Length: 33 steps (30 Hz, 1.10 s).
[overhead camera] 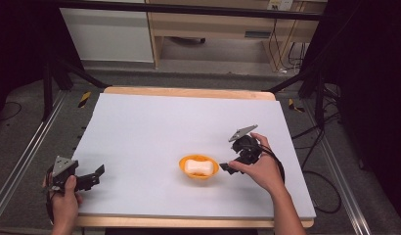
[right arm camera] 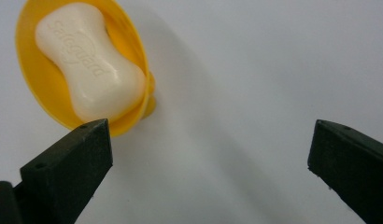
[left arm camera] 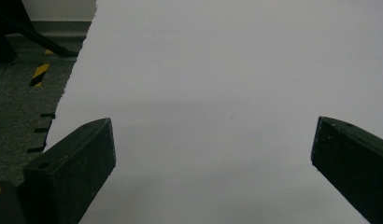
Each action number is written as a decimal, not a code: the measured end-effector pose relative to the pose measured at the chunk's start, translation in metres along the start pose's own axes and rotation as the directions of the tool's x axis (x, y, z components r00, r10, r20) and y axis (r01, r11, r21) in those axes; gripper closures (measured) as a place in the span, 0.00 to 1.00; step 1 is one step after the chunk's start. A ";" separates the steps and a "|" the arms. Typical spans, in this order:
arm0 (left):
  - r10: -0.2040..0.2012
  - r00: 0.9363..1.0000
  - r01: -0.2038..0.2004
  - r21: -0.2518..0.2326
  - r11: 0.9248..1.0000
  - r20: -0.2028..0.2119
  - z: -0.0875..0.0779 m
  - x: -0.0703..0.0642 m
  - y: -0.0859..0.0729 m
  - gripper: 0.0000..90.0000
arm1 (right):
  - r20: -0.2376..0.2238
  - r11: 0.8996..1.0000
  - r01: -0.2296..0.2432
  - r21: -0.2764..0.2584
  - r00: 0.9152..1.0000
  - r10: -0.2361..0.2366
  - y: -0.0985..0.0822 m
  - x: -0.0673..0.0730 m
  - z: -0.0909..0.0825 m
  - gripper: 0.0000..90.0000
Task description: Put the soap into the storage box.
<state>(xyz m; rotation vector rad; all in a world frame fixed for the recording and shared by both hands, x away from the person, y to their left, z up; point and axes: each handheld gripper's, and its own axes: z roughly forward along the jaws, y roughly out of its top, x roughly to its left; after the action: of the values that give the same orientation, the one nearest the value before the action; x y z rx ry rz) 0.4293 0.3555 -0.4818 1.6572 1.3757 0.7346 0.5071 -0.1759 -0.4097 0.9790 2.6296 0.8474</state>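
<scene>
White bar soap (overhead camera: 197, 167) lies flat in an orange soap dish (overhead camera: 211, 171), slightly below and right of the centre of the white table sheet (overhead camera: 179, 122). In the high view the soap's long axis runs roughly 9 to 3 o'clock, tilted a touch, right end lower. In the right gripper view the soap (right arm camera: 89, 60) runs from 11 to 5 o'clock, embossed lettering face up, waisted in the middle; the dish (right arm camera: 38, 84) is an oval with its long axis the same way, and a small stub sticks out at its lower right edge.

Right gripper (overhead camera: 227, 168) sits at 3 o'clock of the dish, just beside the rim, tips pointing towards 9 o'clock at the dish. Jaws spread wide, nothing between them; in its own view one jaw tip overlaps the near dish rim, and contact cannot be told. Right hand (overhead camera: 261, 169) wraps the gripper body from the near-right side, forearm coming in from 5 o'clock, grey plate on top tilted up.

Left gripper (overhead camera: 94, 175) is at 9 o'clock of the dish, well apart, near the sheet's left edge, tips pointing towards 3 o'clock. Jaws released, wide apart over bare sheet (left arm camera: 217, 93). Left hand (overhead camera: 65, 196) grips it from below, forearm coming up from 6 o'clock.
</scene>
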 end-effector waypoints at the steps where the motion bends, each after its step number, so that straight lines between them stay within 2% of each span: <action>1: 0.000 1.000 0.000 0.000 1.000 0.000 0.000 0.000 0.000 0.00 | 0.005 1.000 -0.013 -0.004 1.000 0.013 -0.002 -0.001 0.000 0.01; 10: 0.000 1.000 0.000 -0.003 1.000 -0.001 0.000 0.000 0.000 0.00 | 0.018 0.999 -0.049 -0.012 0.999 0.049 -0.023 -0.011 0.001 0.01; 12: 0.002 1.000 -0.002 -0.003 1.000 -0.002 0.000 0.000 0.000 0.00 | 0.025 0.997 -0.074 -0.012 0.997 0.074 -0.027 -0.011 0.000 0.01; 17: -0.002 1.000 0.002 -0.005 1.000 0.000 0.000 0.000 0.000 0.00 | 0.029 0.996 -0.087 -0.017 0.996 0.087 -0.038 -0.016 -0.001 0.01; 21: 0.000 1.000 0.000 -0.005 1.000 0.000 0.000 0.000 0.000 0.00 | 0.036 0.991 -0.126 -0.045 0.991 0.128 -0.053 -0.021 -0.002 0.01; 25: -0.001 1.000 0.001 -0.005 1.000 0.000 0.000 0.000 0.000 0.00 | 0.041 0.990 -0.131 -0.053 0.990 0.134 -0.063 -0.024 -0.003 0.01; 33: 0.001 1.000 -0.001 -0.004 1.000 -0.001 0.000 0.000 0.000 0.00 | 0.063 0.982 -0.168 -0.082 0.983 0.173 -0.086 -0.030 -0.009 0.01</action>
<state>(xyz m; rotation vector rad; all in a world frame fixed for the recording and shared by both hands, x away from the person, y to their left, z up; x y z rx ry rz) 0.4289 0.3554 -0.4818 1.6551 1.3734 0.7384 0.4804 -0.2528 -0.4524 1.2045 2.4622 0.9259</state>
